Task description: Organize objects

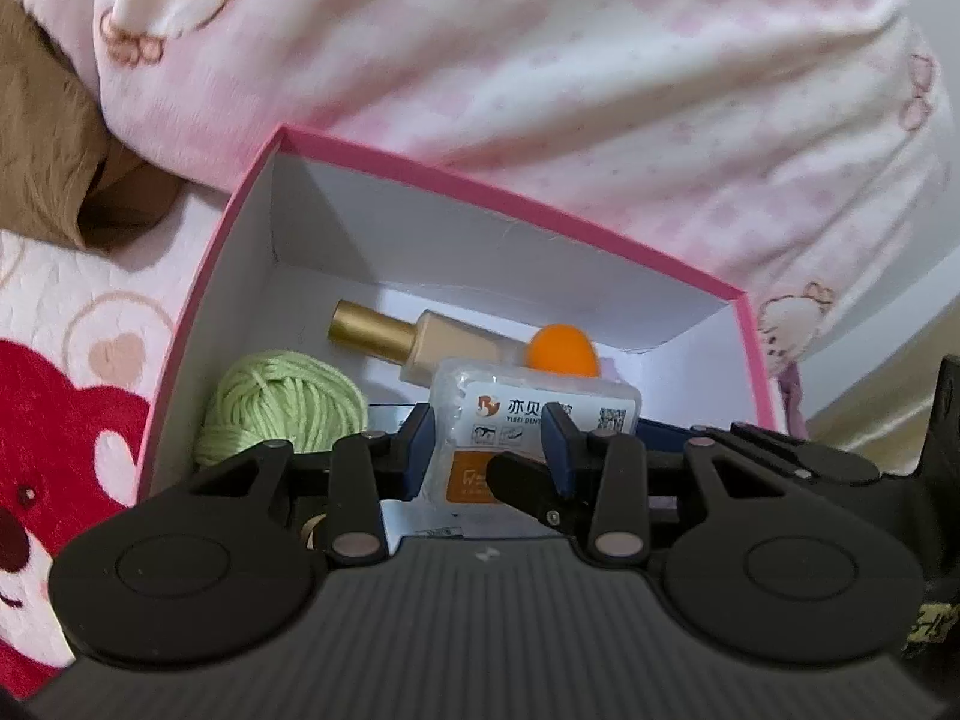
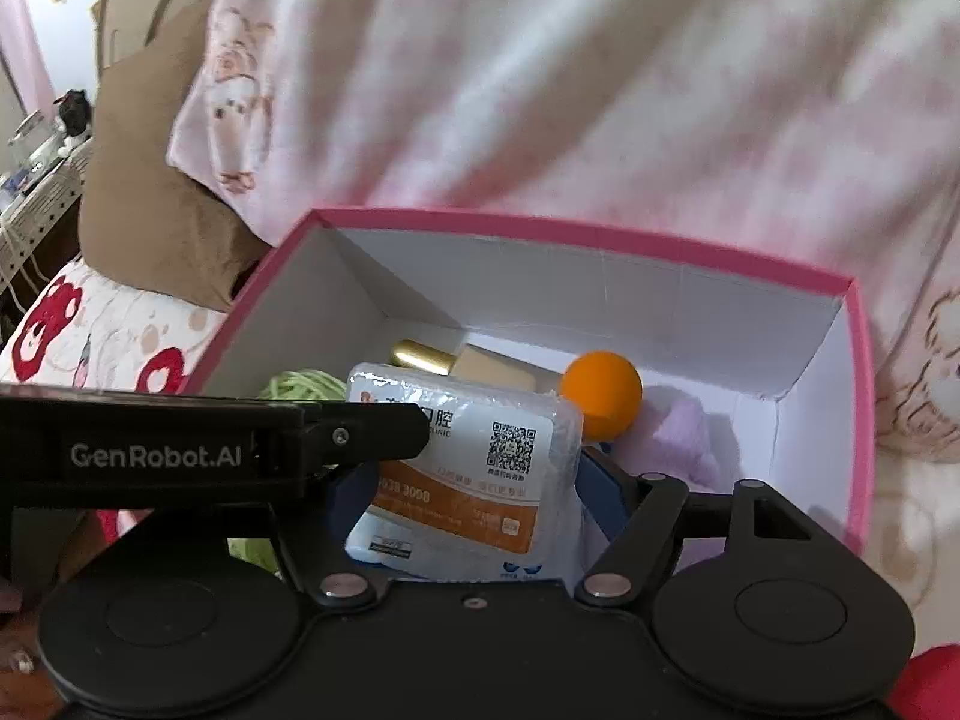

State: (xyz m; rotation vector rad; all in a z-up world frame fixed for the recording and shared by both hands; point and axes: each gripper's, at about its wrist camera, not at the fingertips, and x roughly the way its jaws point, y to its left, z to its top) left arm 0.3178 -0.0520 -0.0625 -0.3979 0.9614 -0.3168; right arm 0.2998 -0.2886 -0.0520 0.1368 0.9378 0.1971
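Left wrist view: left gripper [image 1: 489, 441] fingers spread apart over pink box [image 1: 204, 294] holding yarn [image 1: 282, 402], bottle [image 1: 414, 339], ball [image 1: 564, 349]. Right wrist view: right gripper [image 2: 465, 501] fingers clamp tissue pack [image 2: 480, 474] above the box.

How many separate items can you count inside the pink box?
5. Green yarn ball at left, gold-capped bottle toward the back, orange ball right of it, lilac cloth at right, tissue pack between the right gripper's fingers. More may be hidden underneath.
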